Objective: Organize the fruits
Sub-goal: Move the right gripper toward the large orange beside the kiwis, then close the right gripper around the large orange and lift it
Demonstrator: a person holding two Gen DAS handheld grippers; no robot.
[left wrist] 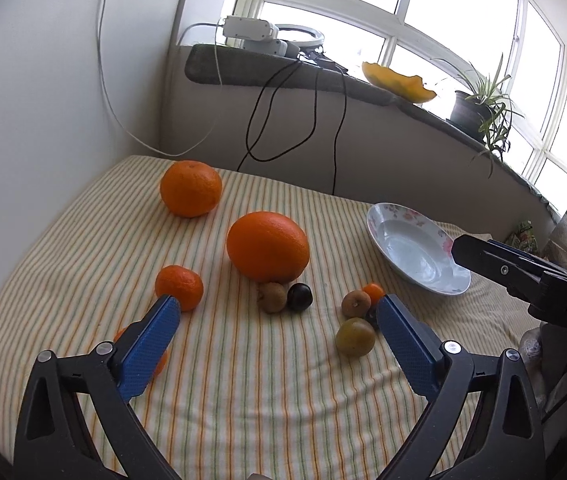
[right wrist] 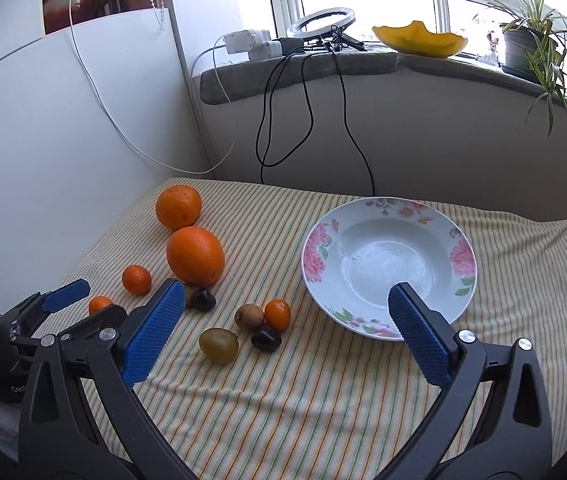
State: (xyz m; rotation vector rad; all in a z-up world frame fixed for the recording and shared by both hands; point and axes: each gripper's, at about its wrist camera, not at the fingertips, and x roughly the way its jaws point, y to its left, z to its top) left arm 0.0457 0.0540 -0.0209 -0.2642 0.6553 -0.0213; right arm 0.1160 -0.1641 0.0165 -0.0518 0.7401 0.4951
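Fruits scattered on a striped cloth, both grippers spread and holding nothing.

White letters "DAS" show on the right gripper point(right wrist: 285, 294) body in the left view. The floral plate point(right wrist: 459, 258) sits just ahead of its right finger; the large orange point(right wrist: 195, 256) lies past its left finger. Ahead of the left gripper point(left wrist: 277, 306), a kiwi point(left wrist: 271, 297) and dark plum point(left wrist: 300, 297) lie between its fingers, a mandarin point(left wrist: 179, 286) at the left fingertip.

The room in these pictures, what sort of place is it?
Probably a lived-in home, beside a window. A striped cloth covers the surface holding fruit and a floral bowl, and the windowsill carries a potted plant and a ring light.
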